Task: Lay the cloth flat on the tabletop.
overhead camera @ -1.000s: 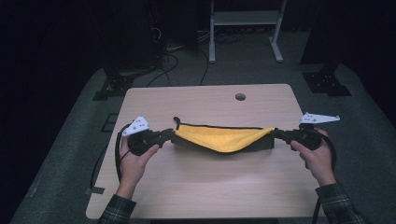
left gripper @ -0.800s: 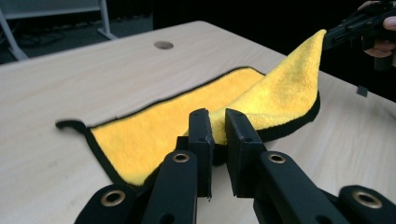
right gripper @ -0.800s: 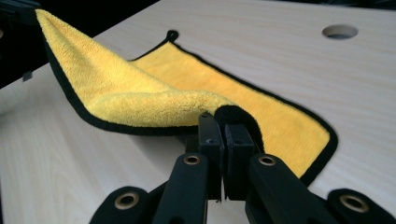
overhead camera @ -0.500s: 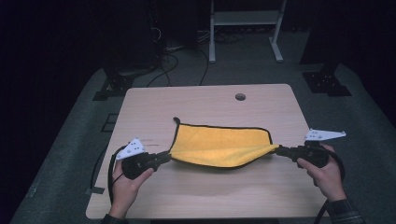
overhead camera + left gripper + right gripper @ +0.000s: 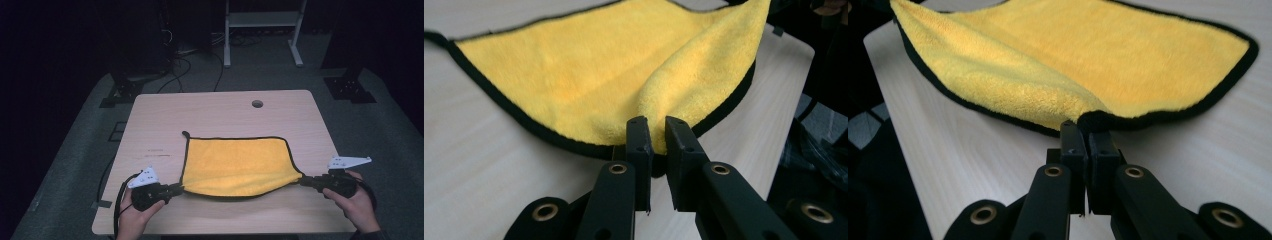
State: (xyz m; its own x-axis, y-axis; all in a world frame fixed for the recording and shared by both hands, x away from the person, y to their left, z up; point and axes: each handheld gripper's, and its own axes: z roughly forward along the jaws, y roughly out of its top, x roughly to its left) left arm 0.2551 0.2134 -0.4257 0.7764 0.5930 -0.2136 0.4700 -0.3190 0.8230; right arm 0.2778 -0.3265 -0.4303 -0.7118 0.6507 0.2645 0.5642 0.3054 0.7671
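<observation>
Yellow microfiber cloth (image 5: 237, 165), spread out on the table

It was a fuzzy yellow towel with a black stitched border and a little black loop at its far left corner. Most of it lay flat on the near half of the tabletop, far edge straight. The two near corners were lifted and pulled outward, so the near edge sagged in a curve (image 5: 574, 85) (image 5: 1128, 60).

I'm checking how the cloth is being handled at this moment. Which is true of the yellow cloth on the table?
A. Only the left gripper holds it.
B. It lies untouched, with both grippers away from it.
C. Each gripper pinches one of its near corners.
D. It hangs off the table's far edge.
C: the left gripper and the right gripper are each shut on a near corner of the yellow cloth, which lies spread on the table.
</observation>
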